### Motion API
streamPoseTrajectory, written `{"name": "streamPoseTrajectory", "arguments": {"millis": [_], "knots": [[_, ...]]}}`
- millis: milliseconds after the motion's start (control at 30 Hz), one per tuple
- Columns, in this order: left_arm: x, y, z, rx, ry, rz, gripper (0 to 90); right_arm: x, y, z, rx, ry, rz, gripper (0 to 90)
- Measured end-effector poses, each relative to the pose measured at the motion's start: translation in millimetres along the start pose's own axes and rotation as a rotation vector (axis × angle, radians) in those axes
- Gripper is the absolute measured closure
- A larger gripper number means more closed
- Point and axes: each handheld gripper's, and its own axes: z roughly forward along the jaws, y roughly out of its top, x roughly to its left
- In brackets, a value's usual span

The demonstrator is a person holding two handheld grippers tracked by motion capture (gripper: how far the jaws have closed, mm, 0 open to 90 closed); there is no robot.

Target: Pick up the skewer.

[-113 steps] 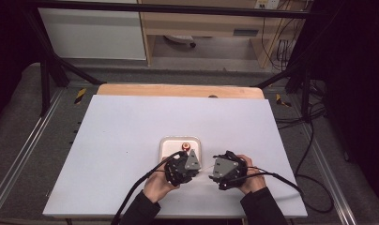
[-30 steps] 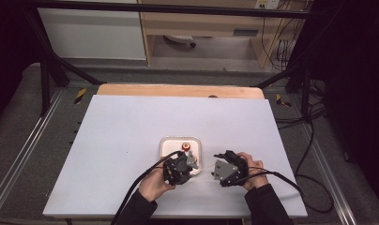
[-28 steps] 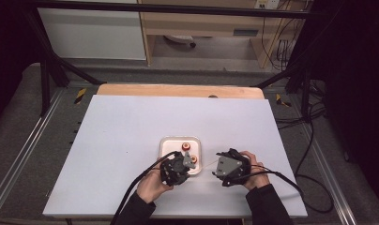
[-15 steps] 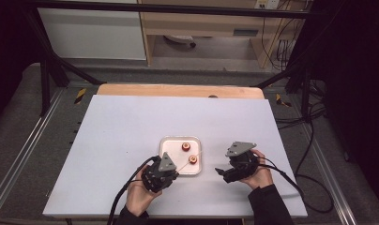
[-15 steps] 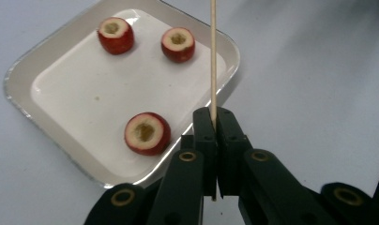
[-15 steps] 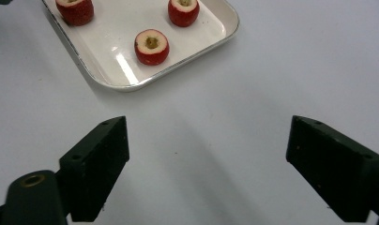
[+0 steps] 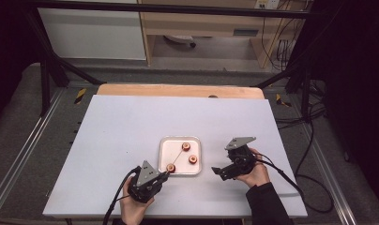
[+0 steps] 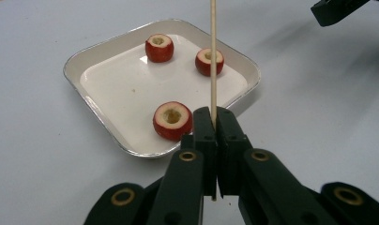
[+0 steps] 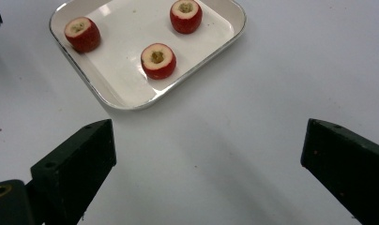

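My left gripper (image 7: pixel 163 176) is clamped on a thin wooden skewer (image 8: pixel 213 56); the jaws meet on its lower end, and the stick runs from them across the tray. It sits at the near left corner of the tray (image 7: pixel 165 142). In the left gripper view the skewer passes just beside one cored fruit piece (image 8: pixel 209 61) on the far side; whether it touches that piece, I cannot tell.

My right gripper (image 7: pixel 219 170) stands with jaws wide apart; they have just been opening, and nothing lies between them but bare tabletop. It rests to the right of the tray, apart from its rim.

The tray is a shallow white rectangle with rounded corners, placed near the front middle of the white table (image 7: pixel 131 122). It holds three red fruit pieces with hollowed pale centres:
- one at the near left corner (image 7: pixel 170 168), just ahead of my left jaws;
- one at the far middle (image 7: pixel 186 146);
- one toward the right side (image 7: pixel 193 160).

All three sit upright, well separated. The near piece lies closest to the held skewer's base. Beyond the table's far edge runs a wooden board (image 7: pixel 178 90).
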Motion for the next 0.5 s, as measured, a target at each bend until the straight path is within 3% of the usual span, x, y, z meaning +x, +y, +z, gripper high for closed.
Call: {"name": "streamPoseTrajectory", "arguments": {"millis": [133, 500], "knots": [[-0.3, -5.8, -2.7, -0.044, 0.004, -0.032, 88.2, -1.0, 3.3, 1.6, 0.002, 0.006, 0.023, 3.8], [-4.3, -20.8, -5.7, -0.106, 0.026, -0.076, 88.2, 5.7, 24.5, 14.3, 0.035, 0.028, 0.009, 3.3]]}}
